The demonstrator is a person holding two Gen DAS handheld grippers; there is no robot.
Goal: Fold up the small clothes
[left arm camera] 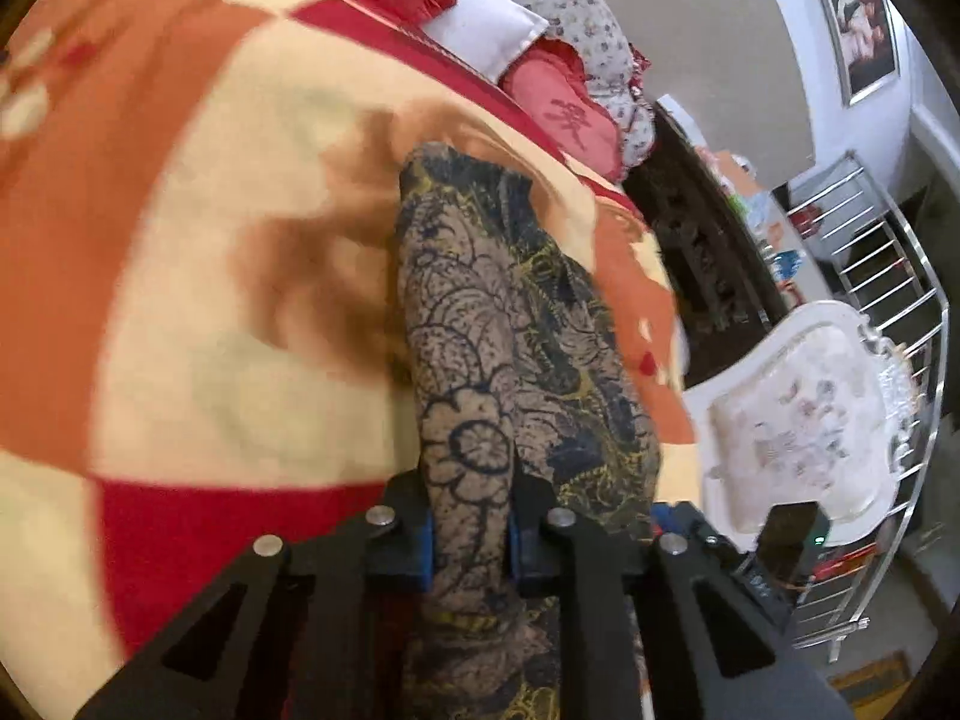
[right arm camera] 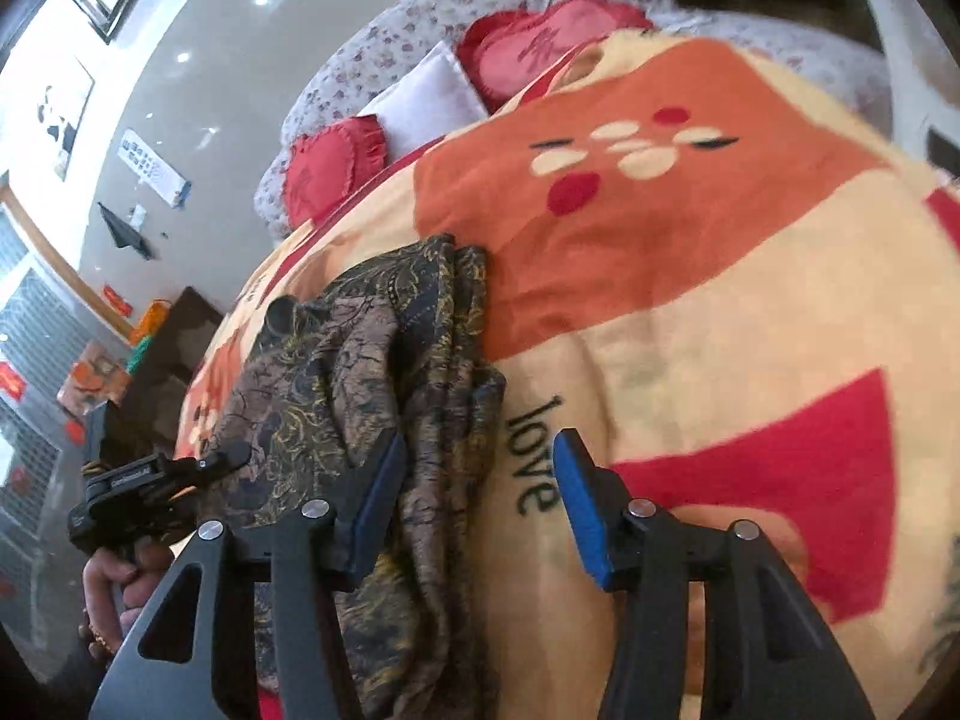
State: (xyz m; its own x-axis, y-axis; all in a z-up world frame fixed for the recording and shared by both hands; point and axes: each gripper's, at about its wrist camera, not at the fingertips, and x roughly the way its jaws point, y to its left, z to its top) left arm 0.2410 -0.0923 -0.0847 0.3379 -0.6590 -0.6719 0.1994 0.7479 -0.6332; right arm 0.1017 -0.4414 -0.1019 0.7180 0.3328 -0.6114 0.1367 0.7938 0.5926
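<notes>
A brown garment with dark blue and yellow floral print (left arm camera: 516,324) lies on an orange, cream and red blanket (left arm camera: 180,240). My left gripper (left arm camera: 471,540) is shut on its near edge, the cloth pinched between the blue pads. In the right wrist view the same garment (right arm camera: 360,372) lies bunched in folds at the left of the blanket (right arm camera: 720,300). My right gripper (right arm camera: 474,510) is open, its left finger (right arm camera: 375,510) against the garment's right edge and its right finger (right arm camera: 585,516) over the bare blanket. The left gripper (right arm camera: 156,480) shows at the garment's far left.
Red heart cushions (right arm camera: 333,171), a white pillow (right arm camera: 426,99) and a floral quilt (right arm camera: 384,42) lie at the bed's head. A white chair (left arm camera: 804,414) and a metal rack (left arm camera: 870,276) stand beside the bed. A dark cabinet (right arm camera: 174,348) is past the bed's left edge.
</notes>
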